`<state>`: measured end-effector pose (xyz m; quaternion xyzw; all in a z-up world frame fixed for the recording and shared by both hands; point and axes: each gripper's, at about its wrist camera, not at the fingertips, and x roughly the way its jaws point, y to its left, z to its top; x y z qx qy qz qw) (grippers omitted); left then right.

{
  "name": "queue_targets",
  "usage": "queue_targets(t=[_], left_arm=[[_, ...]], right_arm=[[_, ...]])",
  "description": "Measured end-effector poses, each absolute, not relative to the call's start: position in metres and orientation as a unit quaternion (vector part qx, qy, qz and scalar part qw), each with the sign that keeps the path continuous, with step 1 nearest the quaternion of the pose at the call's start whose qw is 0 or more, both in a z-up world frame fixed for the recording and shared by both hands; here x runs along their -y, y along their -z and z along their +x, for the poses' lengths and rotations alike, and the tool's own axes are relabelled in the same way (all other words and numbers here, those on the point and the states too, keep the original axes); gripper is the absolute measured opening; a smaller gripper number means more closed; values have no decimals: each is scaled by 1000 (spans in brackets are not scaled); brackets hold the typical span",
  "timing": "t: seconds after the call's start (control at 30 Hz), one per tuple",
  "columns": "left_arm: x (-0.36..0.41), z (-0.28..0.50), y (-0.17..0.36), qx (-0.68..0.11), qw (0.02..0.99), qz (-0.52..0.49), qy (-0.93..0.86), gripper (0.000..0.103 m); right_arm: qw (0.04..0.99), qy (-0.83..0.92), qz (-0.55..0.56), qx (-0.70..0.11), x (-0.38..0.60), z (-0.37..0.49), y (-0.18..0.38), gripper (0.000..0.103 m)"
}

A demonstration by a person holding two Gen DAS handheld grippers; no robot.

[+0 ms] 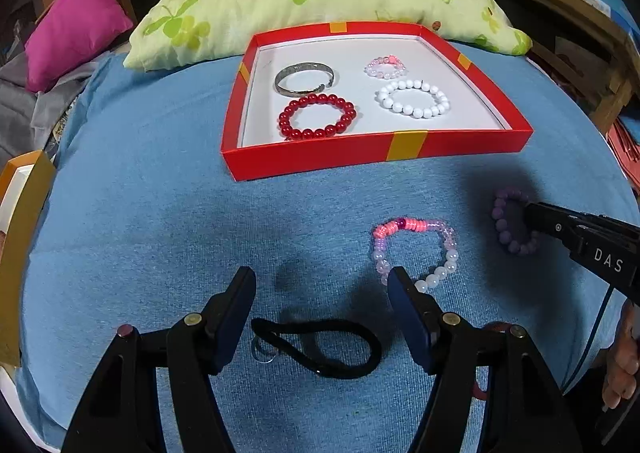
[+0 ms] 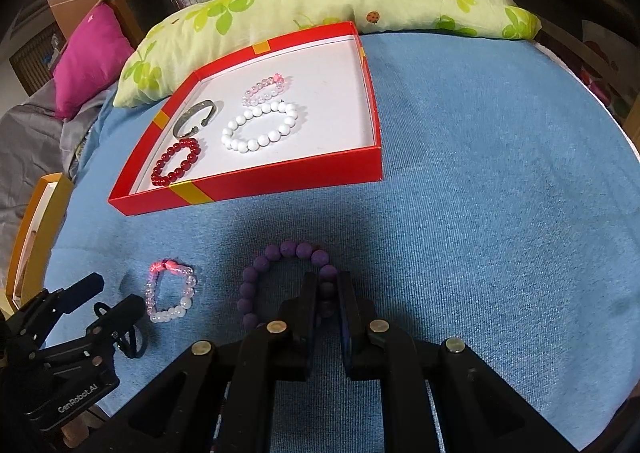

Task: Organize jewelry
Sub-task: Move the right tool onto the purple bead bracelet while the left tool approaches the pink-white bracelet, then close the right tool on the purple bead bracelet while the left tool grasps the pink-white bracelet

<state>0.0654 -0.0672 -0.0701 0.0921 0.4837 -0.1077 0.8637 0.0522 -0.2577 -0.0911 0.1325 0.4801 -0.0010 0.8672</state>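
Purple beads are sitting pinched in the right gripper, near the red box. Left gripper is hovering wide apart, empty, over the black cord.

Bright overhead light, soft dark shadows on the blue cloth, fisheye-bent edges.

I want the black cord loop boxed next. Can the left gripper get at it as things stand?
Probably yes: the left gripper is open, and the black cord loop lies uncovered on the blue cloth just below its fingers.
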Motion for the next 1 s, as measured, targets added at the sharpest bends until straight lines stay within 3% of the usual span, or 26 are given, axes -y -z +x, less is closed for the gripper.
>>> queue_targets(t=[1.0], left_arm=[[94, 65, 67, -475, 861, 59, 169, 72]], right_arm=[[863, -19, 169, -476, 269, 48, 95, 13]])
